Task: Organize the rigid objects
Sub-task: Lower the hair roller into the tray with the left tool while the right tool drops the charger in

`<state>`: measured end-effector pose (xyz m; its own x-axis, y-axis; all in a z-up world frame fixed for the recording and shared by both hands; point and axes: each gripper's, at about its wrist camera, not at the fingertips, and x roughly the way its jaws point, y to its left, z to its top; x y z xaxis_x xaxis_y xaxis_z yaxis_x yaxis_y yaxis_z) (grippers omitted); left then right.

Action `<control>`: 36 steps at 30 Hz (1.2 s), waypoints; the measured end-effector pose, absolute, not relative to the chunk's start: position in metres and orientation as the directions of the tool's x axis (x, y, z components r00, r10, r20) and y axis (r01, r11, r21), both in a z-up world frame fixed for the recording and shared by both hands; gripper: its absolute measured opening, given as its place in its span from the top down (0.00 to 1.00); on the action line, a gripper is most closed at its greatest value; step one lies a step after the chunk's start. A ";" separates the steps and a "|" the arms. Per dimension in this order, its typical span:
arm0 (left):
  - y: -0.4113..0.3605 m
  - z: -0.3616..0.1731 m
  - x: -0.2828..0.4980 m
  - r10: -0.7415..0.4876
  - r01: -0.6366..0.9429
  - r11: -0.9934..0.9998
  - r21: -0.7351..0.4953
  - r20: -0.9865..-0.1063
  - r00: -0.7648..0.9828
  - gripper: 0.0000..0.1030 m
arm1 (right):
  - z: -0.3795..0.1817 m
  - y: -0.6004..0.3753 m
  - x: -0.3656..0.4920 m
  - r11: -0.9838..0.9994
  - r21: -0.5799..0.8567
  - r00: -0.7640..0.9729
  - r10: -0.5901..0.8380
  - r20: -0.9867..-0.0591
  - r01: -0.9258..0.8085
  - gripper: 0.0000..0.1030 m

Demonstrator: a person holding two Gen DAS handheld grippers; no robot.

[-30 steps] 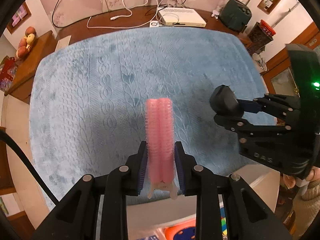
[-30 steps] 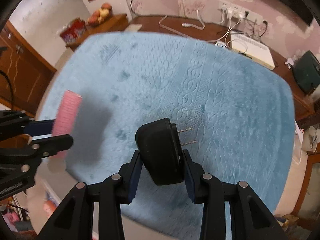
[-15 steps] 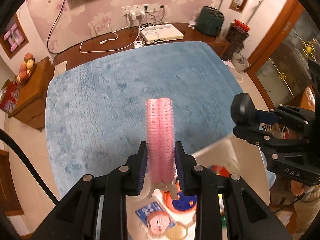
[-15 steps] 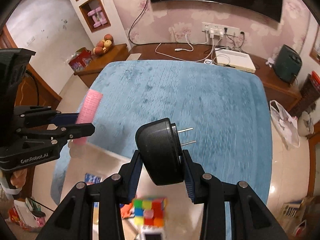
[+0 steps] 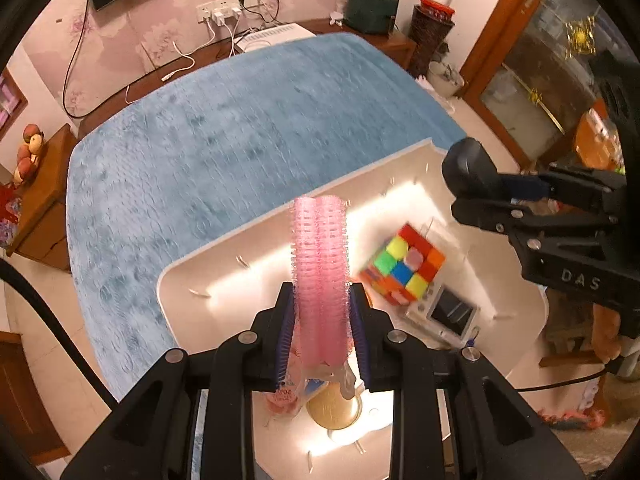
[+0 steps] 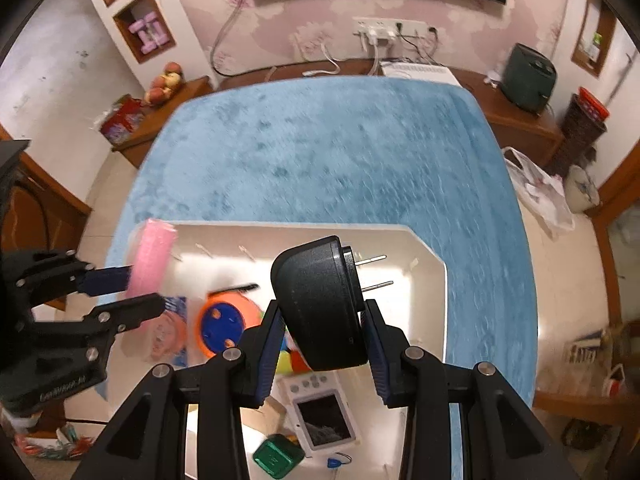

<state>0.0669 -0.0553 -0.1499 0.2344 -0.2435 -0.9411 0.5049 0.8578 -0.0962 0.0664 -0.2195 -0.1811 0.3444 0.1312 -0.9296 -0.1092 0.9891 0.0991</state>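
My left tool holds a pink hair roller upright between its blue-padded fingers, the bristled cylinder rising past the fingertips. Below and beyond that tool lies a white bin, so the roller hangs above the bin's near left part.

My right tool clamps a black plug adapter, its two metal prongs pointing away to the right. From the left view that tool sits to the right of the roller, above the bin's right edge; from the right view, the left tool and the roller sit off to the left, well apart from the adapter.

Inside the bin, a multicoloured puzzle cube lies just right of the left tool, with a small white handheld device with a dark screen under the right tool. An orange and blue round toy lies between the two tools, a green rounded object lies nearest me, and a gold round disc shows under the left tool's fingers.

The bin rests on a blue plush blanket, which stretches away ahead of both tools. Past it stand a wooden counter with cables and a white box.
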 end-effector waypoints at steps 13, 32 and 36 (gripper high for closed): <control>-0.066 -0.195 0.059 -0.196 0.488 0.868 -0.087 -0.964 0.178 0.72 | -0.229 -0.222 0.076 0.997 0.063 0.264 0.074 -0.962 -0.051 0.62; -0.060 -0.215 0.064 -0.138 0.411 0.910 -0.059 -0.977 0.163 0.35 | -0.223 -0.207 0.077 0.993 -0.006 0.275 0.027 -0.961 -0.117 0.43; -0.057 -0.207 0.062 -0.137 0.399 0.915 -0.055 -0.974 0.180 0.32 | -0.216 -0.204 0.071 0.993 -0.007 0.289 0.027 -0.957 -0.115 0.43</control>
